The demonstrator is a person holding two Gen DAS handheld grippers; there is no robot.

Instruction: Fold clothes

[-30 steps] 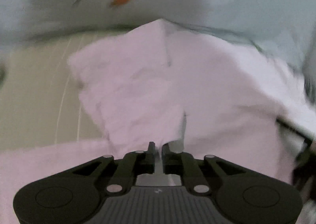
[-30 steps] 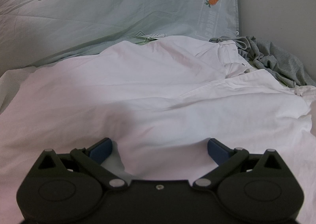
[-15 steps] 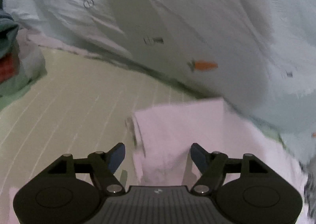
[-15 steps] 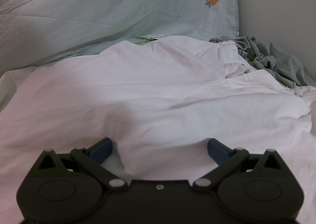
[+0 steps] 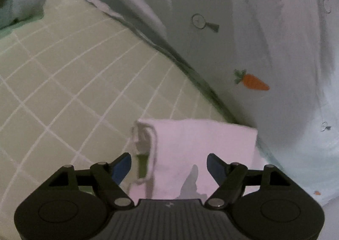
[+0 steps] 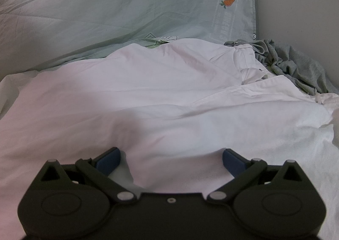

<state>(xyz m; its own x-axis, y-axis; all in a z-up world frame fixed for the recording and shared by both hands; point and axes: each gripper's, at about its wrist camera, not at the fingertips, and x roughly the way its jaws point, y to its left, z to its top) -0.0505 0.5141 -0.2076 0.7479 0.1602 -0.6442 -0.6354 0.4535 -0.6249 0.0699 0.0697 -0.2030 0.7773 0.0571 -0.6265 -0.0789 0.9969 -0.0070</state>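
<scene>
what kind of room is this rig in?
Likely a bedroom, working on a bed: a pale green duvet with carrot prints lies bunched behind a white shirt, a green grid-lined sheet covers the surface, and a grey garment is heaped by the wall.

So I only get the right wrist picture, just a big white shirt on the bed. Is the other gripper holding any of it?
Observer: No. The left gripper is open, with a folded white sleeve end lying between its fingers, not pinched.
Operator: What is under that bit?
Observer: A pale green sheet with a white grid of lines.
Operator: Anything else near it?
Observer: The light blue quilt rises right behind, with a carrot print on it.
Operator: And my gripper?
Observer: The right gripper is open too, low over the white shirt.
</scene>
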